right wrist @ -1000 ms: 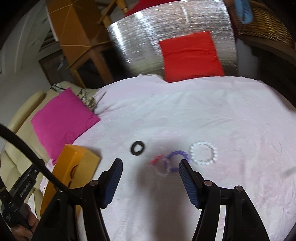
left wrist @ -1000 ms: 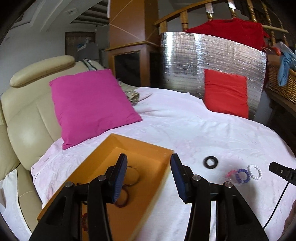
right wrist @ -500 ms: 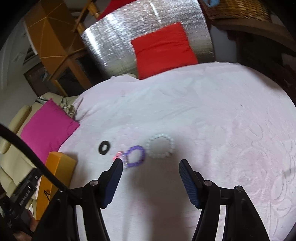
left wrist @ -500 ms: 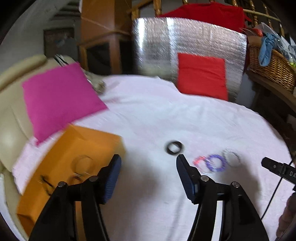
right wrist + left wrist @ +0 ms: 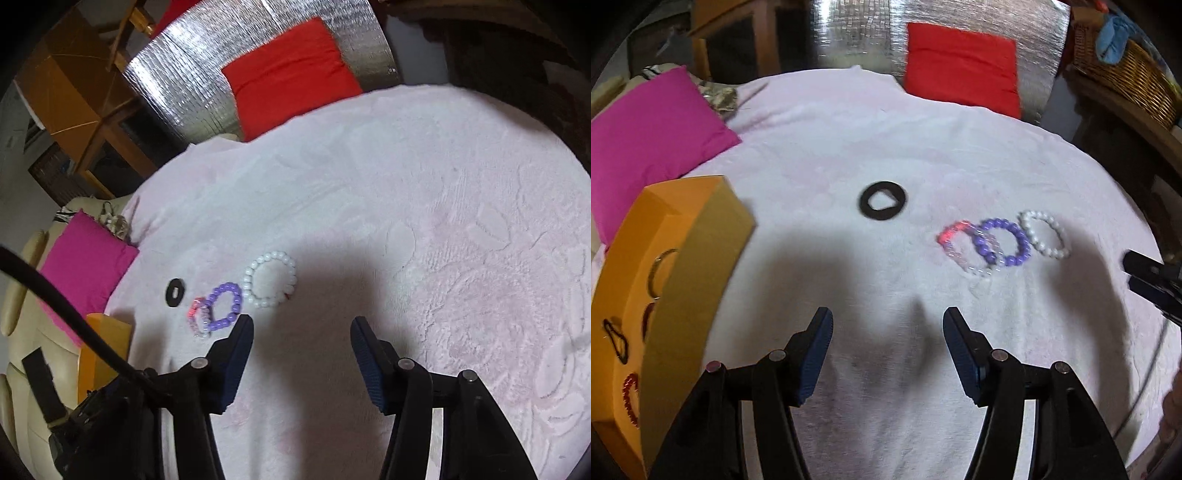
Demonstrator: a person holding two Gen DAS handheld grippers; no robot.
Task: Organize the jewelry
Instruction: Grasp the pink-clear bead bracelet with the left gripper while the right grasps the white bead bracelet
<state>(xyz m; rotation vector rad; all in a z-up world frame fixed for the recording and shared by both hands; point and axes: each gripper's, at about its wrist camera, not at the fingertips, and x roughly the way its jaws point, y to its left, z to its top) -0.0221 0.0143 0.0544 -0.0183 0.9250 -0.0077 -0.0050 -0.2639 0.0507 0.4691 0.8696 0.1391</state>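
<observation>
On the white-covered table (image 5: 886, 110), seen from the left wrist, the left gripper (image 5: 888, 332) is held apart and empty. An orange box (image 5: 683, 280) at the left edge is seen already holding several pieces, while a black ring (image 5: 882, 200), a pink bracelet (image 5: 955, 242), a purple bracelet (image 5: 1004, 242) and a white bracelet (image 5: 1045, 238) are left outside. From the right wrist, the right gripper (image 5: 301, 332) is shown spread and empty, just short of the white bracelet. Roughly half is judged done.
</observation>
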